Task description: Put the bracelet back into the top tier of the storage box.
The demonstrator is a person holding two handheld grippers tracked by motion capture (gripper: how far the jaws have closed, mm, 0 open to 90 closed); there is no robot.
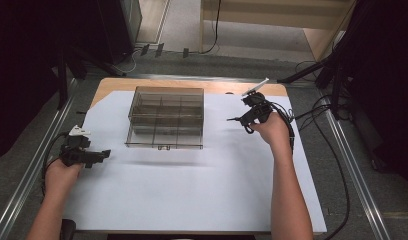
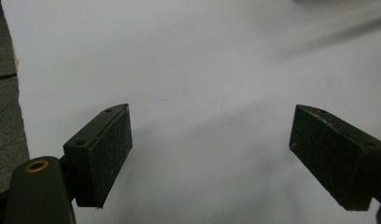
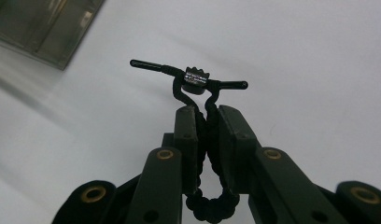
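My right gripper (image 1: 240,119) hovers over the white sheet, just right of a clear smoky compartment box (image 1: 165,118). Its jaws are shut on a black braided cord (image 3: 196,77) that carries a small toothed stopper and two thin rod-like ends sticking out sideways past the fingertips (image 3: 186,122). A loop of the cord hangs behind the pads. A corner of the box (image 3: 44,28) lies at the upper left of the right gripper view. My left gripper (image 1: 105,154) rests near the sheet's left edge, below and left of the box. The left gripper (image 2: 209,154) stands open over bare white sheet.
The white sheet (image 1: 202,175) covers most of the wooden table (image 1: 142,83). Metal rails (image 1: 29,170) run along both sides on the grey floor. Cables (image 1: 317,112) trail off to the right of my right hand.
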